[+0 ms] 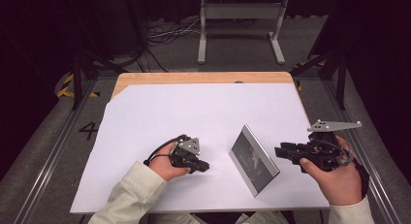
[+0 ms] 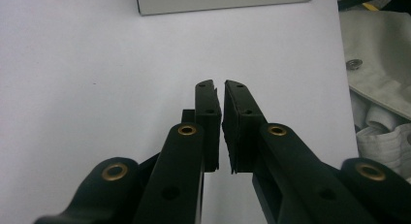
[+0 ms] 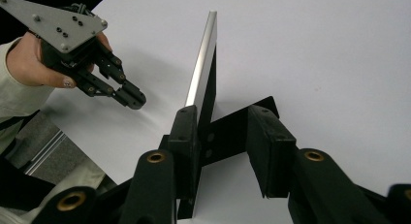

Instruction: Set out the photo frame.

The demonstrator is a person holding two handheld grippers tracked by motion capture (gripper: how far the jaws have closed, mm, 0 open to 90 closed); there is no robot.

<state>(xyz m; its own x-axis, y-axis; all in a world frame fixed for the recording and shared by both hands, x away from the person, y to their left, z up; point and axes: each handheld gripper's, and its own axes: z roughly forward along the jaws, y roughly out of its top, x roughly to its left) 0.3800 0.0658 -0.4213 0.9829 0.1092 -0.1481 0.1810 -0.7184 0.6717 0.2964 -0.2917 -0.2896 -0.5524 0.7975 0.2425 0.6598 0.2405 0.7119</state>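
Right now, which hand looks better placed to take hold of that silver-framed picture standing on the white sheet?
The right. The right gripper already has the silver-framed picture between its open jaws, its edge against one pad. The left gripper is shut and sits apart from the frame on the white sheet.

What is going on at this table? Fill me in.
A person holds a two-jaw gripper in each hand over a white sheet on the wooden table. A silver-edged picture frame with a dark front stands upright on the sheet, propped on its black stand. The right gripper has its jaws open around the frame's edge, one pad beside it. The left gripper rests shut nearby, empty, apart from the frame.
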